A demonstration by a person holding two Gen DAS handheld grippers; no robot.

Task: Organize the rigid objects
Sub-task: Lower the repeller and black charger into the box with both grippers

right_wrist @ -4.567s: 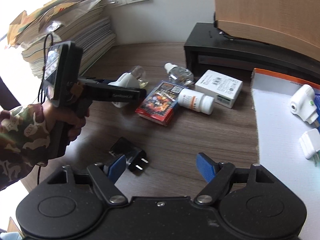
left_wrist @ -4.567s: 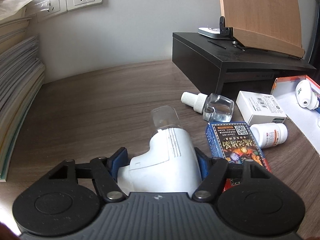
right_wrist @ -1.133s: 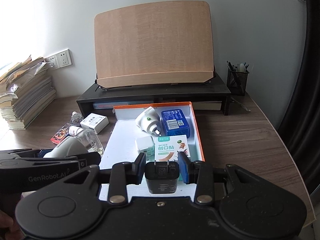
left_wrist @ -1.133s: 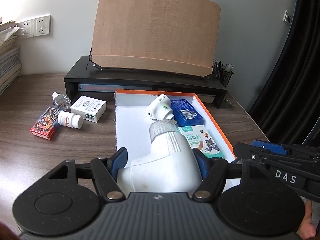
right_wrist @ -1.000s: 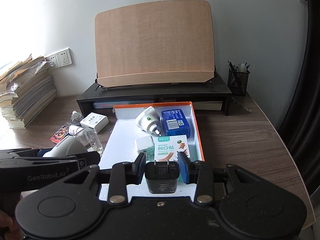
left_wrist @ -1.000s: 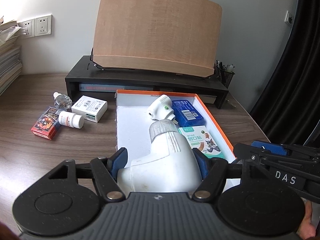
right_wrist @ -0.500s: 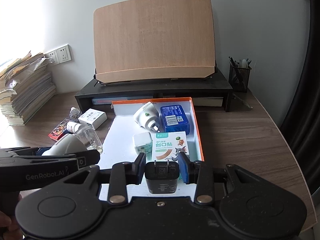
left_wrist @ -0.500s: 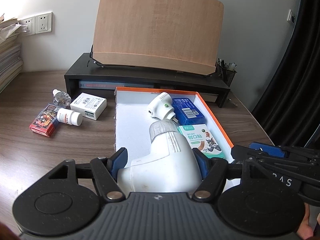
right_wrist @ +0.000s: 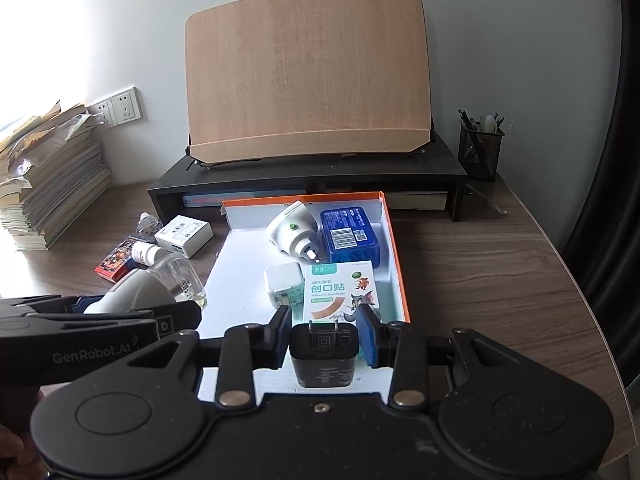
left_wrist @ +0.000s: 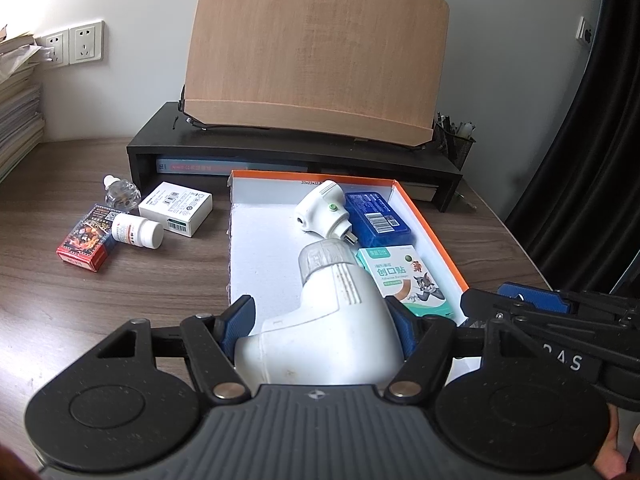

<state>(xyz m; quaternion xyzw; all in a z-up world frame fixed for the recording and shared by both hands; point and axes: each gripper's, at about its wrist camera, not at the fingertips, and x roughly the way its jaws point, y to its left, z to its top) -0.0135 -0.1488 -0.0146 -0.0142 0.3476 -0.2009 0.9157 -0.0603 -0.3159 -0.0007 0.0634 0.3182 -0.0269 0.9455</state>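
My left gripper is shut on a white plug-in device with a clear bottle, held over the near left part of the white, orange-edged box. The same device shows at the left of the right wrist view. My right gripper is shut on a black charger, prongs forward, above the box's near end. Inside the box lie a white plug device, a blue case, a plaster box and a white adapter.
Left of the box on the wooden desk lie a card pack, a pill bottle, a white carton and a clear bottle. A black riser with a wooden board stands behind. Stacked papers sit far left, a pen cup right.
Since 4.6 s ago both grippers came from the desk's left side to above the box, and the right one took up the black charger. Over the last second almost nothing moved.
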